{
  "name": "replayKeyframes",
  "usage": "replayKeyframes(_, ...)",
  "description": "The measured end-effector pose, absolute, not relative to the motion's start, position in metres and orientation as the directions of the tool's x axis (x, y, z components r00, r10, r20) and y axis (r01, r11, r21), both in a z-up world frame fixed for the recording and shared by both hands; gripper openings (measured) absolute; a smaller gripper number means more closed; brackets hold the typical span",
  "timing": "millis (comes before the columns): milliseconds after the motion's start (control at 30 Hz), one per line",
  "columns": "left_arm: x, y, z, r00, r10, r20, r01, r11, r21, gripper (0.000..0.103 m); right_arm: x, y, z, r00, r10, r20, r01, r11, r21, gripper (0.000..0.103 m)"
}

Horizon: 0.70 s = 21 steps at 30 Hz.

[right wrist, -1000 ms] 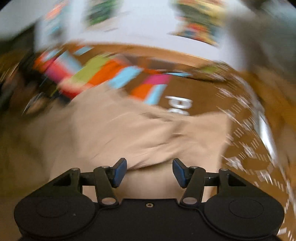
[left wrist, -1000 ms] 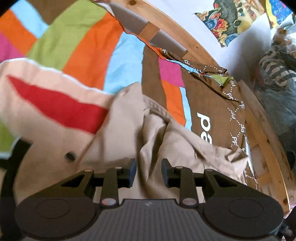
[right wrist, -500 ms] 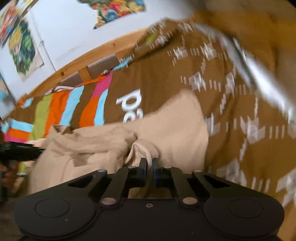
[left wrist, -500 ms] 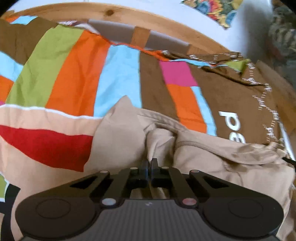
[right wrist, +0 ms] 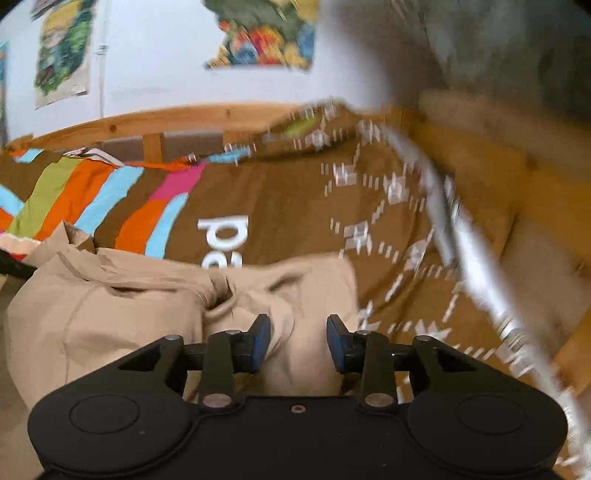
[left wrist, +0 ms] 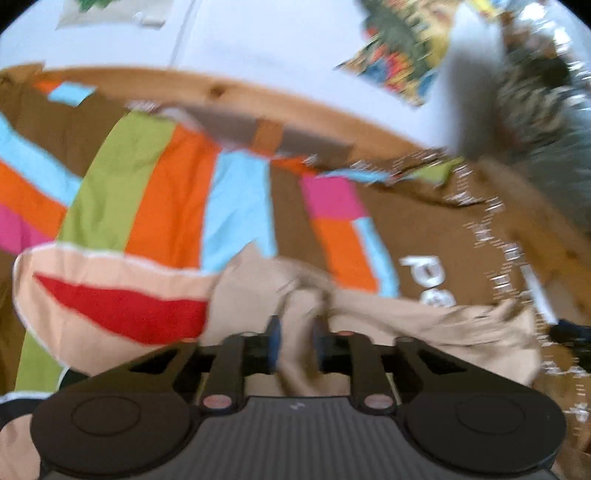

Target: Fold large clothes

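A beige garment (left wrist: 424, 321) lies crumpled on a bed with a brown, colour-striped cover (left wrist: 240, 206). My left gripper (left wrist: 297, 341) is low over the garment's left part. Its jaws are opening, and a raised fold of beige cloth stands between the blue pads. In the right wrist view the garment (right wrist: 110, 317) spreads to the left. My right gripper (right wrist: 297, 339) hovers at its right end. Its jaws are opening too, with a gap beside each pad and loose cloth lying between and under them.
A peach cushion with a red patch (left wrist: 122, 306) rests against the garment's left side. The wooden bed frame (right wrist: 147, 122) runs along the far edge under a white wall with posters (right wrist: 258, 33). The brown cover (right wrist: 288, 206) continues to the right.
Half a second ago both grippers were shut on beige cloth; now both pairs of jaws stand apart. The left view has lifted and the right view has swung across the bed.
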<state>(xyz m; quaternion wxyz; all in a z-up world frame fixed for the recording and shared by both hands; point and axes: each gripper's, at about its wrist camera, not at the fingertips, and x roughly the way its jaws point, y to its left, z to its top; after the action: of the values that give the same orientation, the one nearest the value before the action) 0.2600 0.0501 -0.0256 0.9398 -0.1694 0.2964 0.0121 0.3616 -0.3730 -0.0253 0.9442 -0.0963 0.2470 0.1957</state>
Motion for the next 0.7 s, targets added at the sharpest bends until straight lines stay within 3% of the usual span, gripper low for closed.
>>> replayKeyframes(67,0.259,0.040,-0.020,0.829,-0.171,-0.533,-0.031,0.937,-0.349,0.025,0.350,-0.364,-0.015,0.805,0.374,-0.462,-0.462,0.882,-0.091,0.036)
replayKeyframes(200,0.271,0.005,-0.028,0.758,-0.317,-0.569,0.122,0.927,-0.354,0.025,0.341,-0.334,-0.016,0.734,0.467,-0.493,-0.581,0.808,-0.099,0.036)
replayKeyframes(300,0.285,-0.024,-0.050,0.679,-0.289,-0.675,0.141,0.954,-0.266,0.024,0.344,-0.317,-0.035,0.697,0.440,-0.566,-0.593,0.798,-0.111,0.037)
replayKeyframes(367,0.296,-0.030,-0.069,0.633,-0.248,-0.733,0.109,0.966,-0.233,0.018,0.346,-0.317,-0.046,0.687,0.421,-0.592,-0.585,0.804,-0.107,0.040)
replayKeyframes(567,0.303,-0.018,-0.088,0.612,-0.273,-0.742,0.034,0.947,-0.320,0.013,0.360,-0.330,-0.076,0.624,0.422,-0.658,-0.562,0.827,-0.002,0.052)
replayKeyframes(633,0.299,-0.016,-0.082,0.610,-0.278,-0.742,0.038,0.946,-0.323,0.020,0.358,-0.332,-0.079,0.622,0.428,-0.656,-0.566,0.824,0.001,0.052)
replayKeyframes(700,0.291,-0.008,-0.075,0.621,-0.289,-0.729,0.033,0.938,-0.344,0.044,0.351,-0.333,-0.073,0.630,0.423,-0.652,-0.567,0.824,-0.012,0.056)
